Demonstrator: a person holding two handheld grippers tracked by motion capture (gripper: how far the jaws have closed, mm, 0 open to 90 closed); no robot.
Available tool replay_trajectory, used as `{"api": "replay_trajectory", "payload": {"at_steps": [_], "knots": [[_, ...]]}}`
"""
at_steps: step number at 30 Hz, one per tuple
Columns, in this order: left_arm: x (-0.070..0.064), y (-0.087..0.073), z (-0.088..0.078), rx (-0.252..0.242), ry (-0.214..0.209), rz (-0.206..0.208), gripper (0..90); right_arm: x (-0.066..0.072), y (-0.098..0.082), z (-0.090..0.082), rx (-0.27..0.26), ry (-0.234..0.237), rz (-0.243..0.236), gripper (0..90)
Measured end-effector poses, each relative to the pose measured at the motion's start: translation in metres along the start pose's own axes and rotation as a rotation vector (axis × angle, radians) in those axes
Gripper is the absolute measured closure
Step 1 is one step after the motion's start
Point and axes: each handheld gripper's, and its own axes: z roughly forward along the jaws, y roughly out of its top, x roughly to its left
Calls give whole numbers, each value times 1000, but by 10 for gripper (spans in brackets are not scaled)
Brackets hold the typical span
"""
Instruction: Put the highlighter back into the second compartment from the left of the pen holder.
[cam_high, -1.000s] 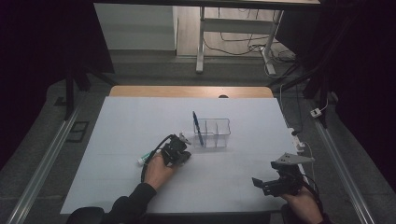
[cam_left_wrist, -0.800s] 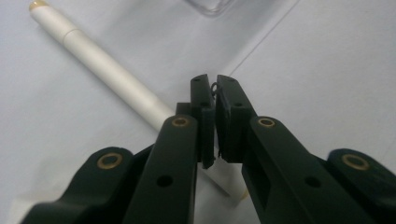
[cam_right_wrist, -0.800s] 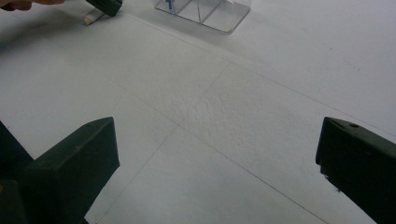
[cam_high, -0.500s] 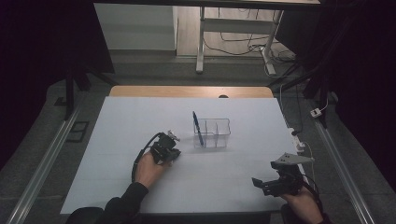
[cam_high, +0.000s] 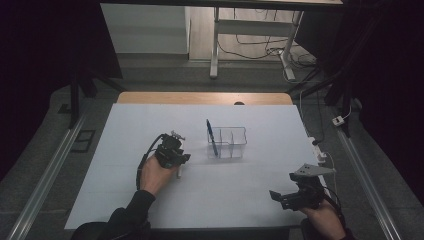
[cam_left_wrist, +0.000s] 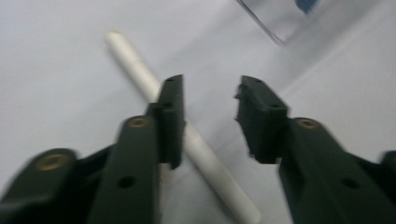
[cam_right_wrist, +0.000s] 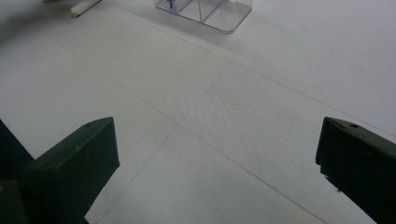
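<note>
At the 9 o'clock side of the clear organizer (cam_high: 227, 142), the left gripper (cam_high: 172, 150) hangs over a white pen (cam_left_wrist: 154, 86) lying flat on the white table (cam_high: 250, 200). Its jaws have just been opening and stand apart, gripping nothing; the pen runs under and behind 1 jaw in the left gripper view, with no pad pressing on it. A blue pen (cam_high: 212, 137) already stands tilted in the organizer's leftmost compartment.

My reading is that the white pen is to be picked up next. To do that well, the left gripper should shift until the pen sits squarely between both pads (right now it lies off to 1 side), come down with the jaws crossing the barrel near its middle, then close firmly so the smooth round barrel cannot roll away.

Down at 5 o'clock, the right gripper (cam_high: 295, 195) waits with jaws wide and empty.

No brand, label or writing can be read on either pen or the organizer.
</note>
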Motion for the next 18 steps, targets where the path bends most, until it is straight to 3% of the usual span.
{"api": "replay_trajectory", "payload": {"at_steps": [4,7,18], "knots": [[12,5,3,16,41,-46,539,0,0,0,2,-1,-2,0],[19,10,8,28,47,-83,536,0,0,0,5,-3,-2,0],[24,26,30,76,101,-160,609,0,0,0,0,4,0,0]]}}
